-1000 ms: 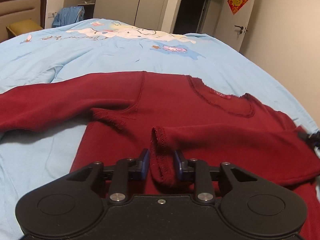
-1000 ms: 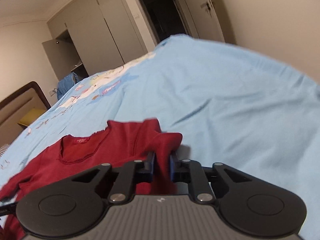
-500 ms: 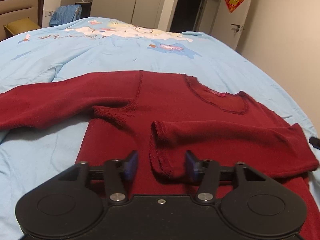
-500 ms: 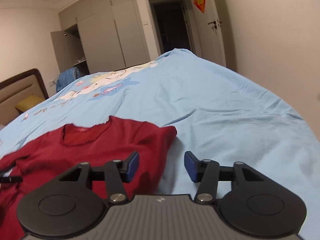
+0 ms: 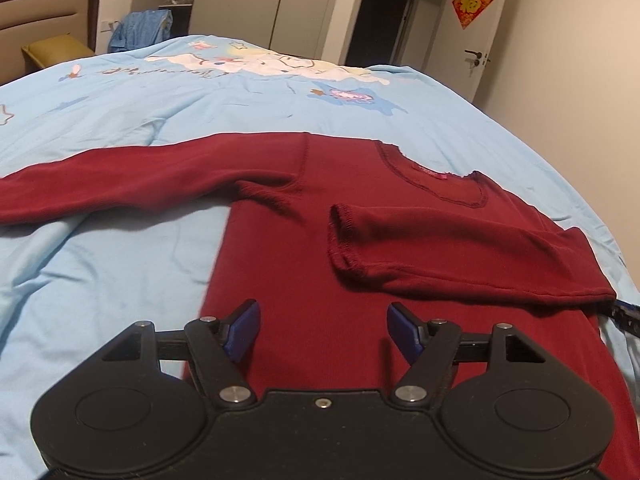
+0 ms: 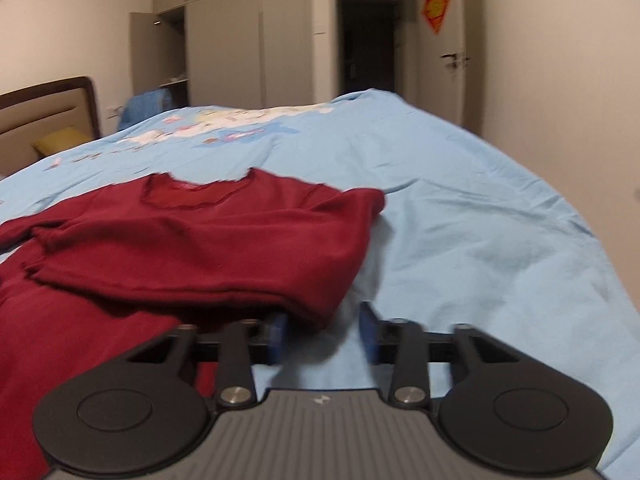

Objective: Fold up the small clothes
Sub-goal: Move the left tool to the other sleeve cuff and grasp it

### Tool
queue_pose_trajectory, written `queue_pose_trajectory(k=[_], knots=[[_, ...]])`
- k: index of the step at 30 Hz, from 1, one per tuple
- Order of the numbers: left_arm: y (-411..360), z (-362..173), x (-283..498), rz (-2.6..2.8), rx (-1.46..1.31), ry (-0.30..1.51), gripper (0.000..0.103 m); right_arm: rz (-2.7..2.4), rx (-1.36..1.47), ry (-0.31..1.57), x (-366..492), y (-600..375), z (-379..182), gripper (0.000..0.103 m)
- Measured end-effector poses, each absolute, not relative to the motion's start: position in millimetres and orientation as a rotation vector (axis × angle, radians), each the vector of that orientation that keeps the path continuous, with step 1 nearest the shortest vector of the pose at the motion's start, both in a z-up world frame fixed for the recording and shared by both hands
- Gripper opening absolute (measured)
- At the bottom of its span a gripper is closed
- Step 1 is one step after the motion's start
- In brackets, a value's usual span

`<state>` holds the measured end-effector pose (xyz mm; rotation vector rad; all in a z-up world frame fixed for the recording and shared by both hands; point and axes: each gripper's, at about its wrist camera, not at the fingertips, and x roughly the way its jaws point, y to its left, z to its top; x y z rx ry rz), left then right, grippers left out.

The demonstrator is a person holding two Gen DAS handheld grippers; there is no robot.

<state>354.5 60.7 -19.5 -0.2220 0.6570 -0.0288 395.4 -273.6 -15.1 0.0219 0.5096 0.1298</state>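
Note:
A dark red long-sleeved top (image 5: 304,248) lies flat on the light blue bed sheet (image 5: 120,280). Its right sleeve (image 5: 448,256) is folded across the chest, cuff (image 5: 340,236) pointing left. The other sleeve (image 5: 120,184) stretches out to the left. My left gripper (image 5: 322,330) hovers open over the lower body of the top, short of the cuff, with nothing between its blue pads. In the right wrist view my right gripper (image 6: 322,336) is open just behind the folded shoulder edge of the top (image 6: 208,248), with a corner of cloth lying loose over the gap.
The bed sheet (image 6: 480,220) spreads wide to the right of the top, with a cartoon print (image 5: 260,60) at the far side. A headboard (image 5: 44,12) and a yellow cushion stand far left. Wardrobes, a dark doorway (image 6: 368,48) and a door lie beyond.
Both grippers have opened, let go of the sleeve and drawn back. The sleeve now rests folded across the chest of the top.

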Motion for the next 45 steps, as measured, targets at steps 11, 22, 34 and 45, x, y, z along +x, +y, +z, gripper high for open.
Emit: queue_pose_trajectory(k=[11,22,34,45], knots=[[118,-8,325,0.067,-0.326,0.609,0.085,0.11,0.013,0.498,385,-279,-14,0.017],[253,-1,310,0.435,-0.568,0.489,0.095,0.175,0.049,0.457,343,-282,0,0.094],[342,-12,322,0.717,-0.787,0.411,0.047,0.211,0.069,0.46,311,-262,5,0.103],[318,37,345,0.612,-0.503,0.233,0.004,0.24,0.054,0.454,303,-257,4,0.103]])
